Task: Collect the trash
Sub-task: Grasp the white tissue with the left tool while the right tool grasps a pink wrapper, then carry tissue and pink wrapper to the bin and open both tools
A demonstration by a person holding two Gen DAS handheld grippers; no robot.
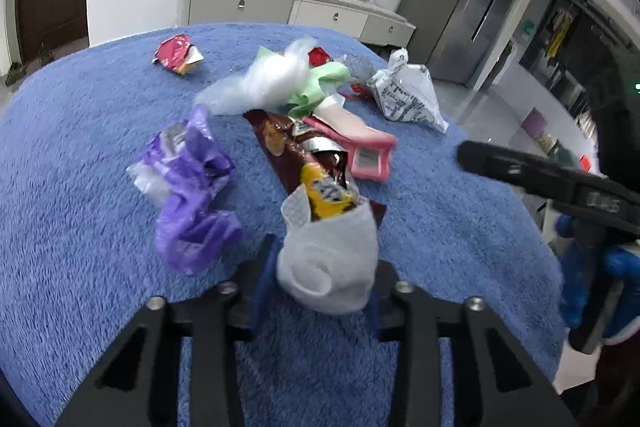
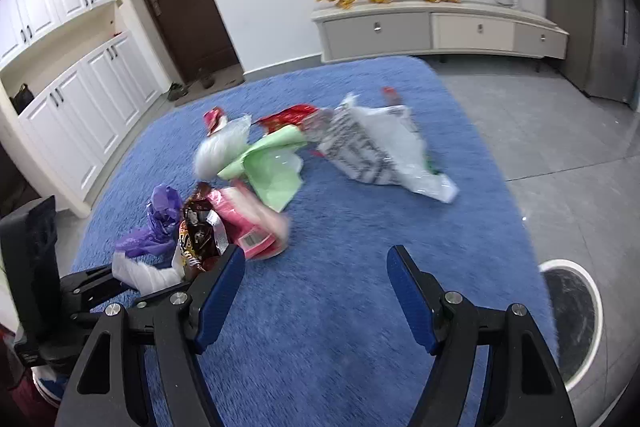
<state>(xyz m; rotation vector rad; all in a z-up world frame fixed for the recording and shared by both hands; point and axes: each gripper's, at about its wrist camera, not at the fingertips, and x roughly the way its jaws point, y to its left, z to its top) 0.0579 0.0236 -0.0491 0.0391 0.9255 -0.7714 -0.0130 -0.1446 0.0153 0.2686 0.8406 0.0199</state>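
Your left gripper [image 1: 324, 267] was clenched on a crumpled white tissue [image 1: 328, 259] low over the blue rug [image 1: 80, 187], beside the wrapper pile. It looked light, soft and squashable, best pinched mid-wad. Your right gripper [image 2: 316, 291] stood released, holding nothing.

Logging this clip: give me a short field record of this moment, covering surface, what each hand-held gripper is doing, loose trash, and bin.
surface: blue rug
left hand-held gripper: shut on white tissue wad
right hand-held gripper: open, nothing between its fingers
loose trash: purple bag, brown snack wrapper, pink packet, green paper, printed white bag, red wrapper
bin: round white-rimmed container beside the rug, seen from the right wrist view
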